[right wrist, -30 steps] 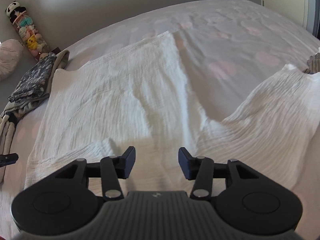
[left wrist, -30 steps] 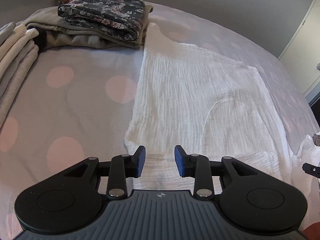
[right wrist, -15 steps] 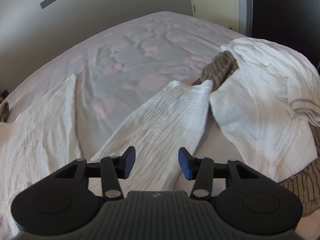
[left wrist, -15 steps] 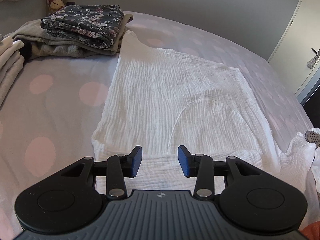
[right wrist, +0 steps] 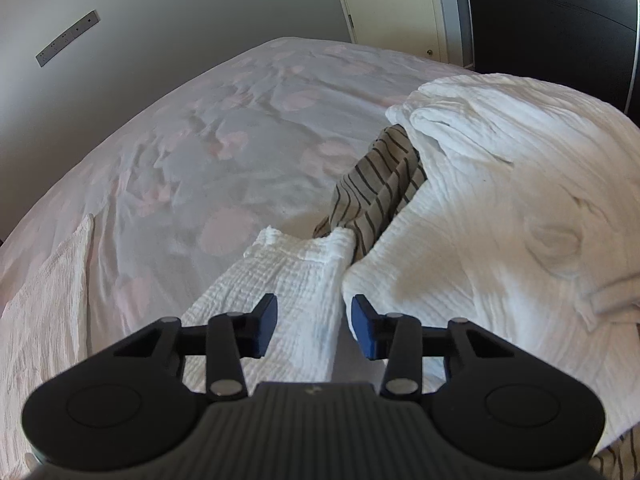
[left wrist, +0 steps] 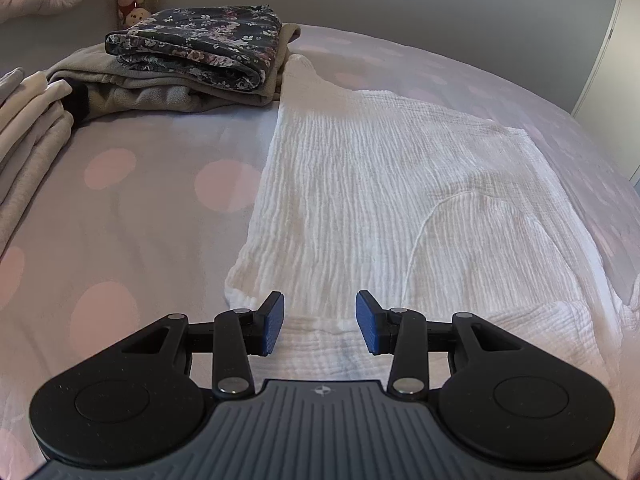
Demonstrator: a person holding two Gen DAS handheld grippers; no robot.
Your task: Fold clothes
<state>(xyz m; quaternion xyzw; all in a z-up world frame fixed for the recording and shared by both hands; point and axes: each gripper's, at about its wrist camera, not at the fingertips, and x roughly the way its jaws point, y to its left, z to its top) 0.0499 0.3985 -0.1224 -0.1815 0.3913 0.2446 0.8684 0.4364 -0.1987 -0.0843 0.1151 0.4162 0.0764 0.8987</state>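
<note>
A white crinkled garment (left wrist: 380, 200) lies spread flat on the spotted bed sheet (left wrist: 140, 208). My left gripper (left wrist: 320, 308) hovers open over the garment's near folded edge, with nothing between its blue pads. In the right wrist view, the garment's sleeve (right wrist: 296, 276) stretches away toward a striped cloth. My right gripper (right wrist: 313, 312) is just above that sleeve. Its jaws are closing, the sleeve lies under the gap, and the pads do not press on it.
Folded clothes are stacked at the far left: a dark floral piece (left wrist: 200, 48) on a beige one (left wrist: 140, 92), with pale folded items (left wrist: 28, 128) beside them. A heap of white cloth (right wrist: 500, 200) and a striped garment (right wrist: 380, 184) lie at the right. Wall and door stand beyond.
My right gripper has swung right, from the garment's body to its sleeve beside the white heap, and its jaws have narrowed. My left gripper has dropped closer to the near edge and opened slightly.
</note>
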